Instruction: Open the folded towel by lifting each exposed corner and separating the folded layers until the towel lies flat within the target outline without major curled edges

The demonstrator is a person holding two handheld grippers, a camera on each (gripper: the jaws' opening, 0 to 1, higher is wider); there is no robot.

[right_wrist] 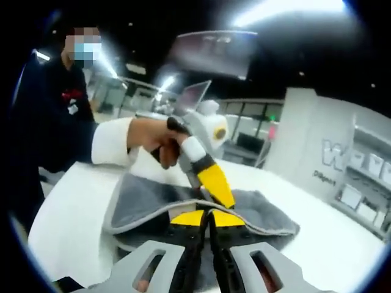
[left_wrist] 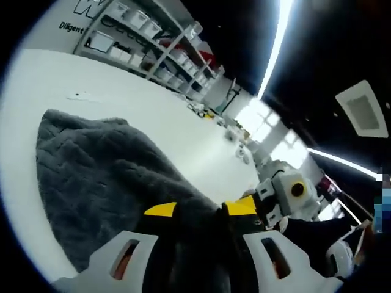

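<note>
The towel is dark grey with a woven relief pattern and lies on the white table; in the left gripper view it spreads from the left side of the table toward the camera, its far edge rounded and its near part rising into the left gripper. That gripper's jaws, tipped in yellow, stand close together with a dark fold of towel pinched between them; it is closed on the cloth. To the right of it in the same view the right gripper comes in, its white body close beside the left one, and its tips meet the towel at nearly the same spot. In the right gripper view the right gripper has its jaws pressed almost together at the yellow tips, clamped on the near edge of the towel, whose pale hemmed border runs in a curve to either side. The cloth is lifted here: its edge stands clear of the table and a shadowed gap shows beneath it on the left. The left gripper descends from the upper left, held in a person's hand with a white cuff, and its yellow tip touches the towel just above the right gripper's tips. Shelving with white bins stands beyond the table.
</note>
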